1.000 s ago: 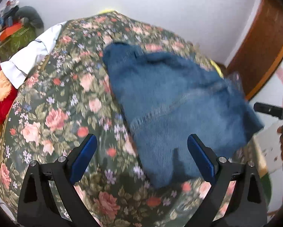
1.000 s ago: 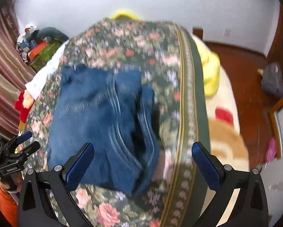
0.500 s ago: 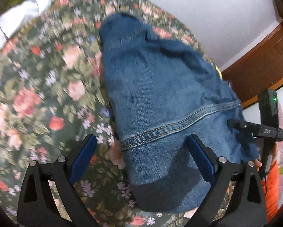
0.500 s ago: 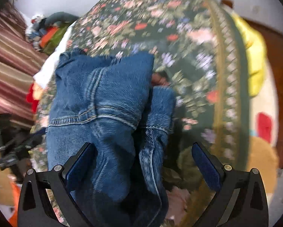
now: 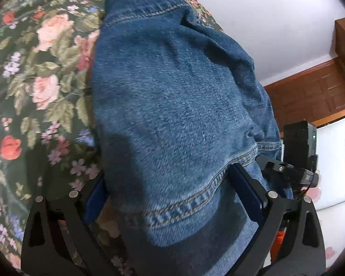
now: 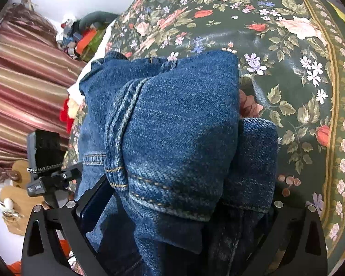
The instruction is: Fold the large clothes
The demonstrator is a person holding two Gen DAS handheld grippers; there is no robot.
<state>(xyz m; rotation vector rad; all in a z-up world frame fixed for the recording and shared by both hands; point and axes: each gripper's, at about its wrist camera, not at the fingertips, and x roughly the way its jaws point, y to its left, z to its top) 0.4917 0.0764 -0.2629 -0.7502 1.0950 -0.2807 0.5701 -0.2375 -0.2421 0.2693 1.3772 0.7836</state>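
Note:
Folded blue jeans [image 5: 177, 105] lie on a floral bedspread [image 5: 34, 69]. My left gripper [image 5: 172, 191] is open, its two blue pads wide apart on either side of the near edge of the jeans, with denim between them. In the right wrist view the jeans [image 6: 179, 133] fill the middle. My right gripper [image 6: 179, 207] is open too, straddling the near fold; its right finger is hidden behind the denim. Each gripper shows in the other's view, the right one [image 5: 294, 172] and the left one [image 6: 50, 179], at opposite ends of the jeans.
The floral bedspread [image 6: 287, 46] runs right to a striped border. A striped curtain [image 6: 22, 80] and a pile of clutter [image 6: 80, 36] stand at the left. A white wall [image 5: 264, 23] and a wooden door [image 5: 310, 101] lie beyond the bed.
Both grippers have moved down and forward onto the jeans; the denim now sits between the open jaws of each, where before they hovered above it.

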